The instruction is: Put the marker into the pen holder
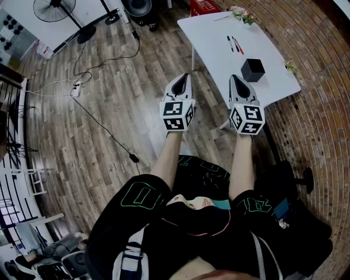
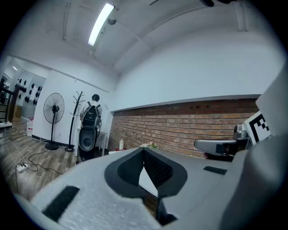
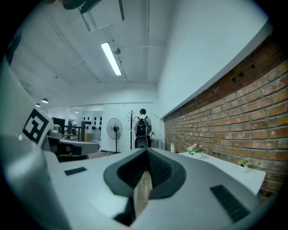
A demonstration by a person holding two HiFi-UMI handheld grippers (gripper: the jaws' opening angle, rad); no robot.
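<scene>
In the head view, two markers (image 1: 233, 44), one black and one red, lie side by side on the white table (image 1: 216, 38) at the upper right. A black square pen holder (image 1: 252, 69) stands nearer on the same table, close to its right edge. My left gripper (image 1: 184, 77) hangs over the wooden floor, left of the table's near corner. My right gripper (image 1: 234, 79) is over the table's near edge, just left of the pen holder. Both point at the table with jaws shut and nothing between them. The left gripper (image 2: 144, 151) and right gripper (image 3: 147, 153) views show their tips meeting.
A pot of flowers (image 1: 243, 15) stands at the table's far end, a small plant (image 1: 290, 66) at its right edge. On the floor are a fan (image 1: 54, 10), cables with a power strip (image 1: 76, 87) and a red box (image 1: 205, 6). A brick wall (image 3: 234, 108) runs along the right.
</scene>
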